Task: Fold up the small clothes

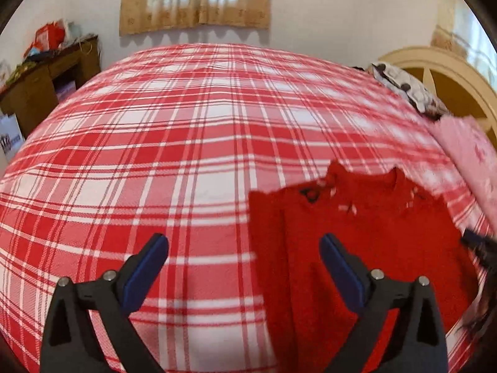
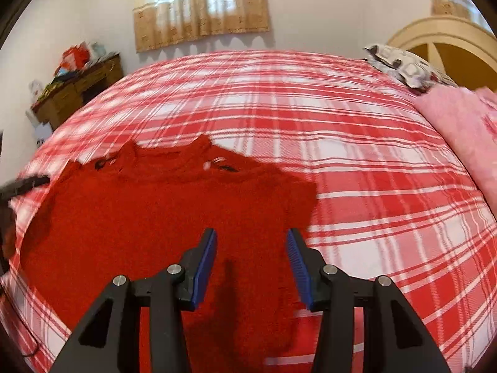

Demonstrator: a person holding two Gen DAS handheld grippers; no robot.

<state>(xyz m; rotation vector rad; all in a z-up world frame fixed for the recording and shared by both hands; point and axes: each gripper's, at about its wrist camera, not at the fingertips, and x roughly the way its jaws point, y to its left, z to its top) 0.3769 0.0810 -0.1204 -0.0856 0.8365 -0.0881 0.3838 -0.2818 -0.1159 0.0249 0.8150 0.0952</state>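
A small red knitted top (image 2: 161,211) lies flat on the red-and-white plaid bed cover (image 2: 357,143), neck end away from me. In the left wrist view it (image 1: 366,236) lies at the lower right. My left gripper (image 1: 243,242) is open and empty above the cover, its right finger over the top's left edge. My right gripper (image 2: 251,236) is open and empty, hovering over the top's right half. A dark blurred tip of the other gripper shows at each view's edge (image 2: 28,183).
A pink folded cloth (image 2: 459,143) and a patterned pillow (image 2: 400,65) lie at the right by the cream headboard (image 2: 441,34). A cluttered wooden desk (image 2: 77,90) stands at the far left. A curtained window (image 2: 202,3) is on the far wall.
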